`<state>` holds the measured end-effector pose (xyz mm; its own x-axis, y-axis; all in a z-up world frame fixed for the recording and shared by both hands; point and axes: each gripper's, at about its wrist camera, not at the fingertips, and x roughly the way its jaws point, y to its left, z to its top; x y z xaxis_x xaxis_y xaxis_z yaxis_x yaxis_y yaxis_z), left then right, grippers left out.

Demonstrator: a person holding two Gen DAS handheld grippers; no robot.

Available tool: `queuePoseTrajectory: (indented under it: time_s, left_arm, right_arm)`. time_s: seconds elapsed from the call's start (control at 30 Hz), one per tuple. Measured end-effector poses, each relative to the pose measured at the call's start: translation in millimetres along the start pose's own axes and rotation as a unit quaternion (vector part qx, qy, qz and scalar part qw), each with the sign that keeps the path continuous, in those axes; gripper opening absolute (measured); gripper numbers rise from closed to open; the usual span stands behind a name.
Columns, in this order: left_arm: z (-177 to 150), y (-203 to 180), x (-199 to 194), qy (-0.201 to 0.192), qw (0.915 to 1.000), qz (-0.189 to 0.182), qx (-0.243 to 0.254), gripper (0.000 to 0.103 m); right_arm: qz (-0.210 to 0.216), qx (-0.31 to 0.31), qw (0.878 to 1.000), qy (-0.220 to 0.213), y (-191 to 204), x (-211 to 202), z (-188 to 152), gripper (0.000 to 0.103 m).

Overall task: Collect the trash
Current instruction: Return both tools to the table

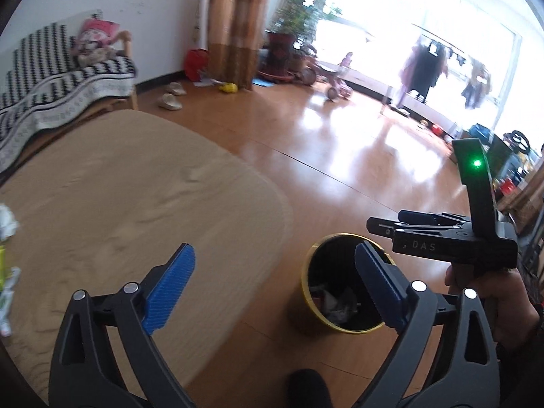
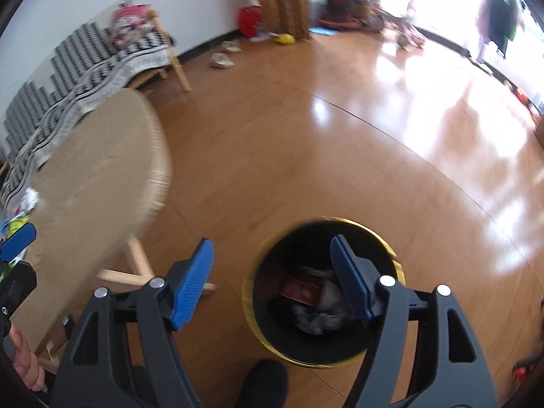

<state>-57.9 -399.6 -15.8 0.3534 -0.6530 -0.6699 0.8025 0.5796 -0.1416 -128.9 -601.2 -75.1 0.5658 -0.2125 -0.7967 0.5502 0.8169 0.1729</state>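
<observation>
While hanging above the floor, both wide open and empty: right hand-held gripper [image 2: 272,278] directly over yellow-rimmed bin [image 2: 258,326] holding crumpled trash [image 2: 316,312], left hand-held gripper [image 1: 275,278] beside it.

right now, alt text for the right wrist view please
The open, empty right hand-held gripper hangs above a black, yellow-rimmed round trash bin that holds crumpled trash. A round light-wood table stands to the left on the glossy wooden floor.

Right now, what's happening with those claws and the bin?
Left gripper open, empty. Right gripper open, empty, above trash bin. Scraps remain on table. Nothing blocking.
</observation>
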Motion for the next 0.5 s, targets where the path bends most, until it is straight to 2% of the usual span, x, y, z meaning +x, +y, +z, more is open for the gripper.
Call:
queuePoseTrajectory:
  time_s: [0.1, 0.27, 0.37, 0.43, 0.47, 0.5]
  left_arm:
    - [-4.7, 46.7, -33.3, -0.011, 0.9981, 0.053, -0.03, 0.093]
    - [-23.9, 139.6, -93.3, -0.022, 0.986, 0.134, -0.098, 0.093]
    - [-44.2, 200.6, -132.5, -0.029, 0.9719, 0.186, -0.141, 0.093]
    - [-63.0, 249.4, -162.4, -0.032, 0.9575, 0.223, -0.18, 0.093]
    - [-68.0, 262.7, -172.0, -0.034, 0.953, 0.233, -0.19, 0.093]
    - [-78.9, 287.2, -187.8, -0.038, 0.9435, 0.256, -0.207, 0.093]
  right_arm:
    - [0.036, -0.038, 0.999, -0.012, 63.7, -0.7, 11.2, 0.071]
    - [0.123, -0.097, 0.988, -0.014, 190.4, -0.5, 22.4, 0.071]
    - [0.166, -0.133, 0.977, -0.008, 263.7, -1.0, 16.2, 0.071]
    - [0.187, -0.16, 0.969, -0.005, 311.1, -2.2, 6.5, 0.071]
    - [0.195, -0.174, 0.965, -0.003, 334.6, -2.0, 1.9, 0.071]
    - [0.201, -0.183, 0.962, -0.002, 350.5, -1.3, -0.6, 0.071]
